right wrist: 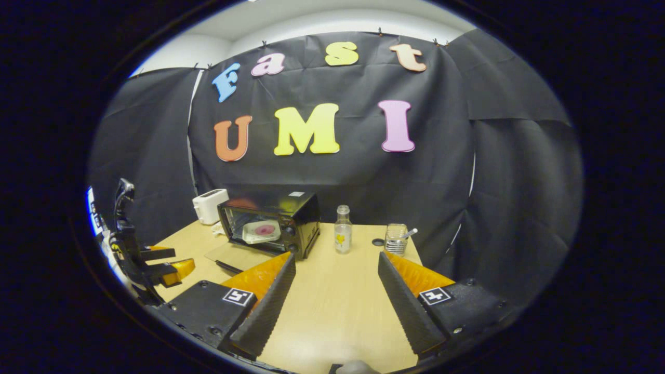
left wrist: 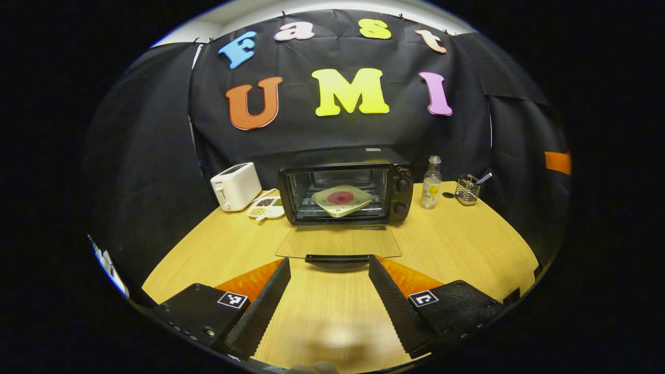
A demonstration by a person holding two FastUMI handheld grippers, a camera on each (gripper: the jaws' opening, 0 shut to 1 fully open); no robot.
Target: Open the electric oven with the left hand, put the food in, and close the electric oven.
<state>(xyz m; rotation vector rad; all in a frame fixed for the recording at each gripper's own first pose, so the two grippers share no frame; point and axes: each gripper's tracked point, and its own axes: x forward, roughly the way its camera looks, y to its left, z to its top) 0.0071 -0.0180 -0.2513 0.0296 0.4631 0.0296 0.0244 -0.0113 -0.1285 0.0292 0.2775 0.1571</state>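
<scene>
Pale wood is the top of the bench [left wrist: 467, 244], and at its back stands the black electric oven [left wrist: 345, 184]. Its glass door [left wrist: 337, 241] lies folded down flat toward us, with the dark handle [left wrist: 337, 259] at the near edge. The plate with the food [left wrist: 341, 200] sits tilted on the rack inside. We judge that only the closing step remains. The left tongs [left wrist: 328, 296] are spread wide and hold nothing, just before the handle; next they must go under it and lift the door up. The right tongs [right wrist: 336, 296] are also wide and empty, well apart from the oven. What the red food is, we cannot make out.
</scene>
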